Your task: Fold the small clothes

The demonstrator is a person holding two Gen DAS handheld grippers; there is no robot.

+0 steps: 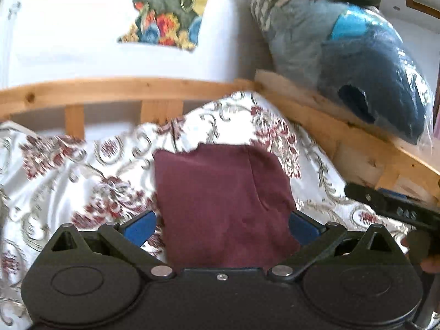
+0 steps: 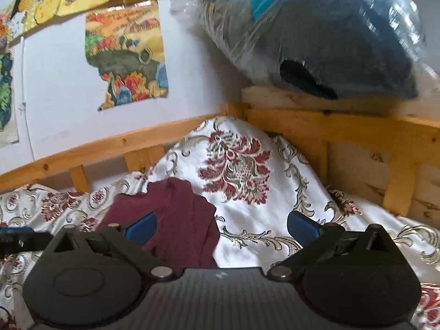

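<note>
A maroon garment [image 1: 214, 181] lies folded into a rough rectangle on the floral bedspread [image 1: 82, 170]. My left gripper [image 1: 221, 217] hovers over its near end, open wide, its blue pads [image 1: 140, 227] standing either side of the cloth without pressing it. In the right wrist view the same garment [image 2: 176, 206] sits left of centre, behind the left blue pad [image 2: 143, 225]. My right gripper [image 2: 222, 220] is open with only bedspread [image 2: 236, 165] between its fingers. The right gripper's black body [image 1: 396, 209] shows at the right edge of the left wrist view, with a hand [image 1: 431, 264] behind it.
A pine bed frame [image 1: 110, 88] runs behind and to the right [image 2: 330, 121]. A clear plastic bag of blue and grey clothes [image 1: 357, 55] rests on the frame's right corner [image 2: 330, 35]. Colourful posters [image 2: 126, 57] hang on the white wall. The bedspread bunches up into a mound at the corner.
</note>
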